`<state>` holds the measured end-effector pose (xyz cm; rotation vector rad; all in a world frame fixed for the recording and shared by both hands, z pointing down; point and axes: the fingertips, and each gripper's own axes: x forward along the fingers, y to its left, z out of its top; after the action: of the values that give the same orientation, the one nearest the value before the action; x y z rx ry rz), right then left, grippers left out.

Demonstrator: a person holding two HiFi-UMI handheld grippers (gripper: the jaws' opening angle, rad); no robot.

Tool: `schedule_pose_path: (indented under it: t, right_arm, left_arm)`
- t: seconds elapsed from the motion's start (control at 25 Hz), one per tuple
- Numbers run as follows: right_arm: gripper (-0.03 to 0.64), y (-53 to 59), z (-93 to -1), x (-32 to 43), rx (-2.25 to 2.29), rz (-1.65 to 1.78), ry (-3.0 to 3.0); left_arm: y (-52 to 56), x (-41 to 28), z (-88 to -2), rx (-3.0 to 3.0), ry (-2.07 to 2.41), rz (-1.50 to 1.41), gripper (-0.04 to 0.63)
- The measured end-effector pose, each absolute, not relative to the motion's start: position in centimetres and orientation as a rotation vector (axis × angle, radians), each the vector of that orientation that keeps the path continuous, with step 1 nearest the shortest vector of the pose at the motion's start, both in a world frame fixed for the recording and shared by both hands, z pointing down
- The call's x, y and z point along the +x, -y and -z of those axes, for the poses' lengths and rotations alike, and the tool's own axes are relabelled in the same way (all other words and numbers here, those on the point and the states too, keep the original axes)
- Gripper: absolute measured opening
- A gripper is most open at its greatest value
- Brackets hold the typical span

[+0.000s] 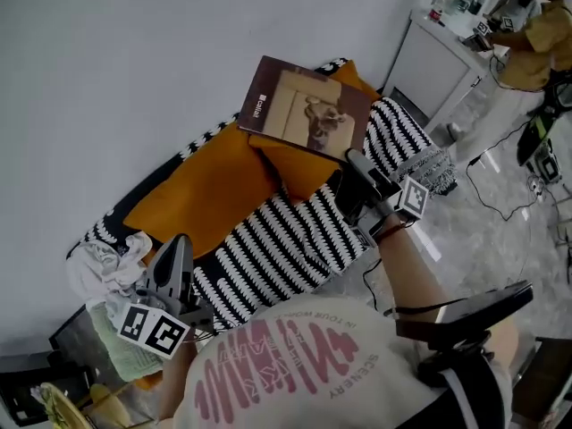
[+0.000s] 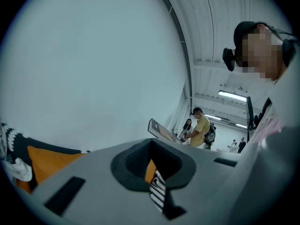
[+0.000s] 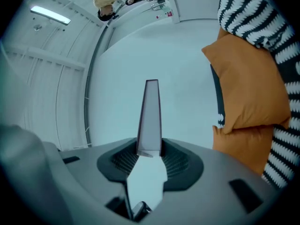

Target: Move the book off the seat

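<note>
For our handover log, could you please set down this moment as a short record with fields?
book: brown book with a tan cover picture, held tilted in the air above the seat
right gripper: shut on the book's lower edge
left gripper: jaws together, nothing between them, low by the seat's left end
seat: orange cushions partly under a black-and-white striped knitted blanket
near left gripper: crumpled white cloth
task state: book lifted, not yet set down

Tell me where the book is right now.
In the head view, upper centre, the book is clamped in the right gripper, raised over the orange cushion, near the striped blanket.
</note>
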<state>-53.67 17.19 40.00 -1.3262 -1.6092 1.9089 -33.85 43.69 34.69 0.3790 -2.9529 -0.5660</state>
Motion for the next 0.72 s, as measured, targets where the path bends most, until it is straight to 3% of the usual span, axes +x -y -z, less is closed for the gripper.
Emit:
schedule_pose_path:
  t: [0.72]
  right_arm:
    - [0.158, -19.9, -32.9, -36.1, -1.54, -1.915, 1.599]
  left_arm:
    - [-43.8, -25.4, -29.9, 0.704, 3.014, 0.547, 0.008]
